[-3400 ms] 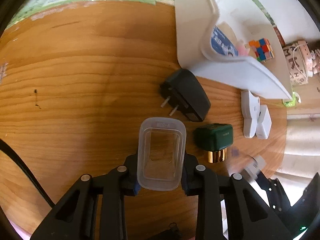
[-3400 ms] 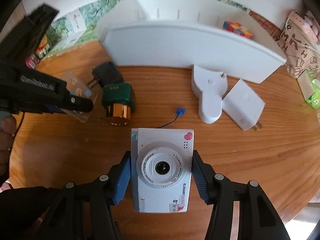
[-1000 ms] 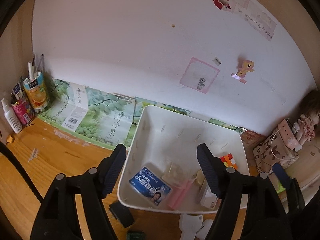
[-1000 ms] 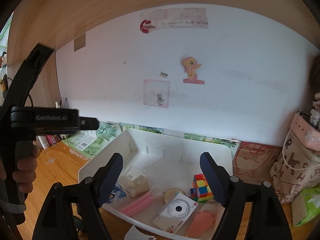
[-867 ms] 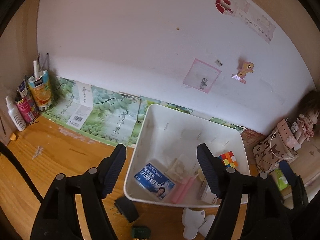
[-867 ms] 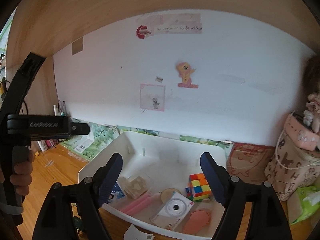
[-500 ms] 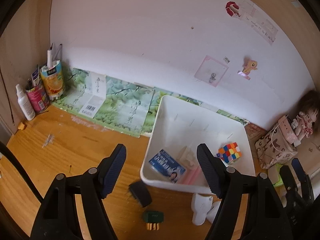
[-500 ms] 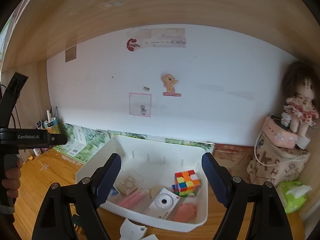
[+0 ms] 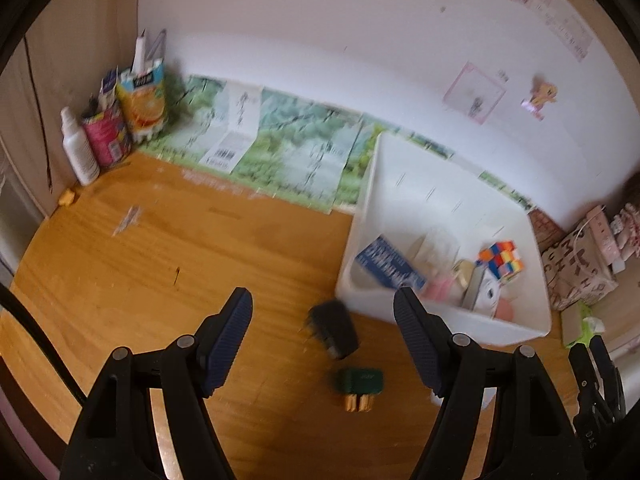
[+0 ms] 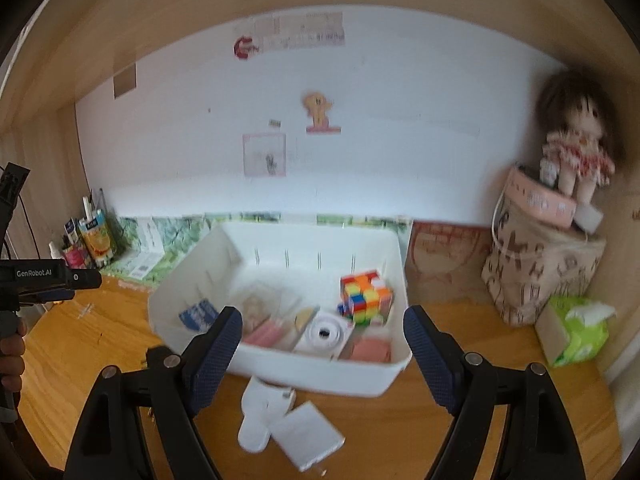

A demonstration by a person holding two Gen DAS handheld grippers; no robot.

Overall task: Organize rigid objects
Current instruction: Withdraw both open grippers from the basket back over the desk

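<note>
A: Going left to right, what is still out on the tabletop (image 9: 168, 264)?

B: Four things, as far as I can see. A black plug (image 9: 334, 330) and a green block with a gold end (image 9: 359, 385) lie just in front of the left gripper (image 9: 323, 338). Further right, a white gadget (image 10: 262, 414) and a white adapter (image 10: 306, 436) lie touching each other, just in front of the white bin (image 10: 320, 376).

A: And inside the bin?

B: A blue packet (image 9: 387, 264), something pink, a small white camera (image 10: 324, 334) and a colour cube (image 10: 366, 296) — so I judge the job more than half done, with those four pieces left.

A: The grippers?

B: Both are empty. The left gripper's fingers (image 9: 228, 340) stand wide apart with the plug showing between them, untouched. The right gripper (image 10: 323, 354) has its fingers (image 10: 216, 346) spread too; they have just been opening, and nothing is between them but the view of the bin beyond.

A: Any writing?

B: "GenRobot.AI" on the left tool's body, seen from the right wrist. The packet's print and the cartons (image 9: 140, 100) in the far left corner are too blurred to read.
</note>
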